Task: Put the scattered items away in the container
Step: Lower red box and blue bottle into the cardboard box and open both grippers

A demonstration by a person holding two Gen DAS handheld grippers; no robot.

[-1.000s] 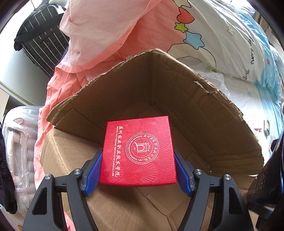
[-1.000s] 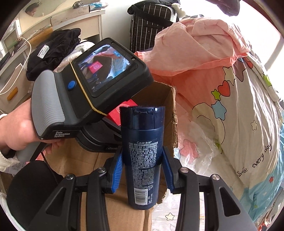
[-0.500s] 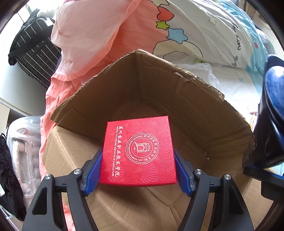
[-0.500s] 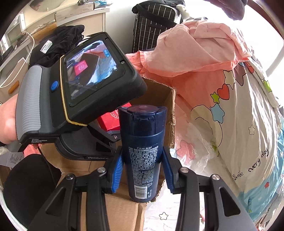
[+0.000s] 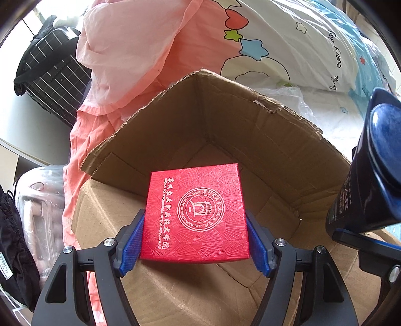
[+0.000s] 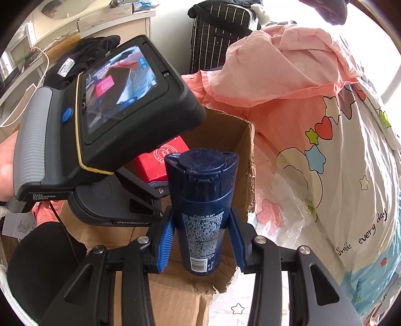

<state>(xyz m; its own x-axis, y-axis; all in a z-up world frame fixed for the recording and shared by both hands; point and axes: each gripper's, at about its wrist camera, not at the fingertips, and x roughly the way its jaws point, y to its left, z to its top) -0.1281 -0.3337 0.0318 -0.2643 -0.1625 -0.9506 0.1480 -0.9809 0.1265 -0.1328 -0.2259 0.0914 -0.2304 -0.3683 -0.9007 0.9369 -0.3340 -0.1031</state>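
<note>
A flat red gift box with a white seal is clamped between the blue pads of my left gripper, which holds it over the open cardboard carton. My right gripper is shut on a dark blue shampoo bottle, cap pointing away from me, at the carton's right edge. In the left wrist view that bottle looms at the right. The right wrist view shows the red box partly hidden behind the left gripper's body, and the carton's far corner.
Pink bedding and a white quilt with coloured stars are heaped behind the carton. Clear plastic wrap lies to its right. A striped dark suitcase stands at the back left, a desk with black cloth beyond.
The left wrist view has rolled, so the carton and bedding have swung across it and the blue bottle has come in at the right. Both grips are unchanged.
</note>
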